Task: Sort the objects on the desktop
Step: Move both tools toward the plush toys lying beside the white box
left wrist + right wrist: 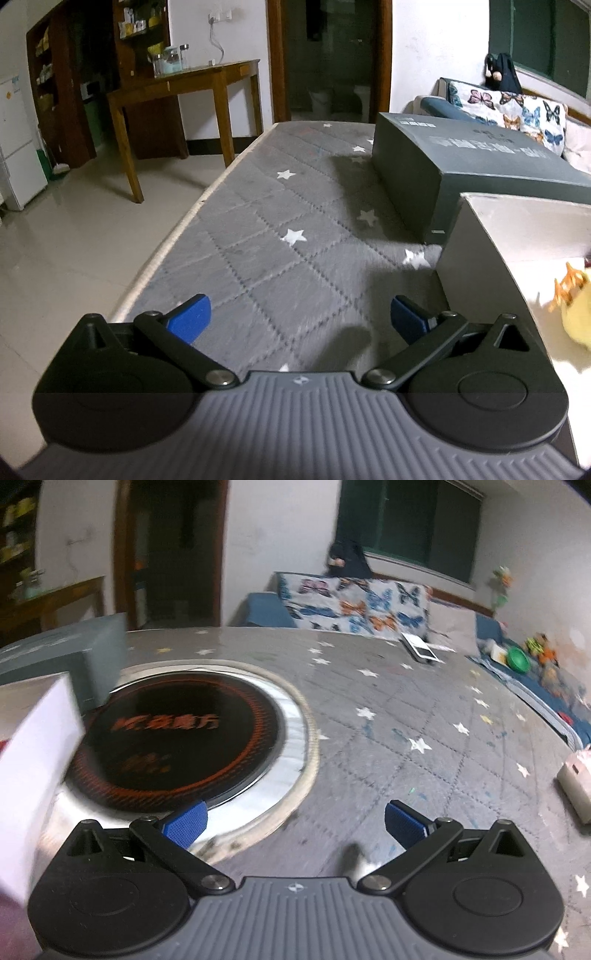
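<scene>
blue-padded left tool (pixel 299 317) wide open, empty; right tool (pixel 295 821) likewise, above grey cloth (pixel 424 720).

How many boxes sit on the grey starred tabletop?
2, and a third may be one. A dark box lies at the far side; a white box stands nearer, beside it. A pale box-like thing sits at the right edge, blurred.

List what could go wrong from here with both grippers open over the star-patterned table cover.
1. The right gripper view is motion-blurred, and the white box sits close at its left; a fast sweep might clip it.
2. The left gripper hangs near the table edge; anything nudged leftward could fall to the floor.
3. The cover is soft cloth, so fingertips might snag it.
</scene>
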